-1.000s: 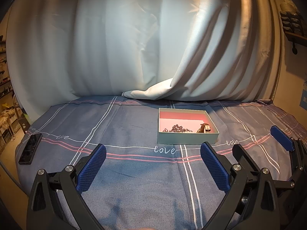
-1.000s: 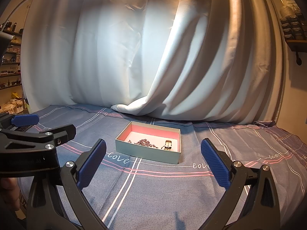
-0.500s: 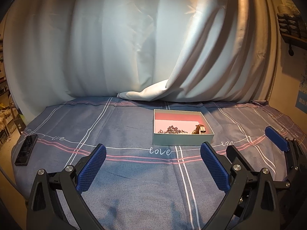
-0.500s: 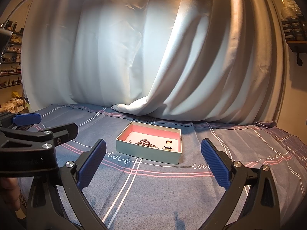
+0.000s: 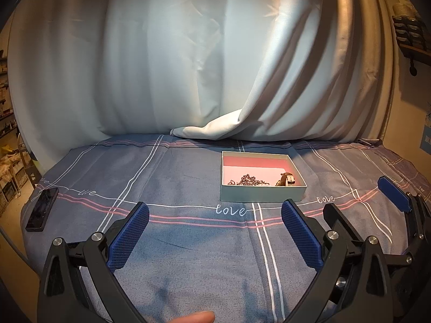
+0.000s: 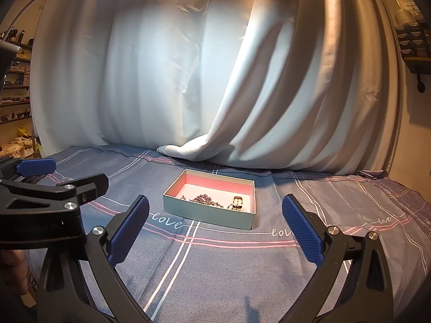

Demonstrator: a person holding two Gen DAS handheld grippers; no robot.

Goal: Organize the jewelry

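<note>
A pale green box (image 5: 260,196) with a pink lining stands on the blue striped cloth. It also shows in the right wrist view (image 6: 207,214). Inside it lie a dark beaded chain (image 5: 249,180) (image 6: 204,198) and a small watch (image 5: 287,179) (image 6: 237,204). My left gripper (image 5: 215,238) is open and empty, well short of the box. My right gripper (image 6: 215,235) is open and empty, also short of the box. The right gripper's pad (image 5: 393,194) shows at the right edge of the left wrist view.
A black phone-like slab (image 5: 41,209) lies at the cloth's left edge. A white curtain (image 5: 215,67) hangs behind the table and its fold (image 5: 212,130) rests on the cloth behind the box. Shelves (image 6: 16,86) stand far left.
Both grippers have drawn back and lifted slightly, so the box sits a little farther off and more of the curtain shows. The jaws have stayed open.
</note>
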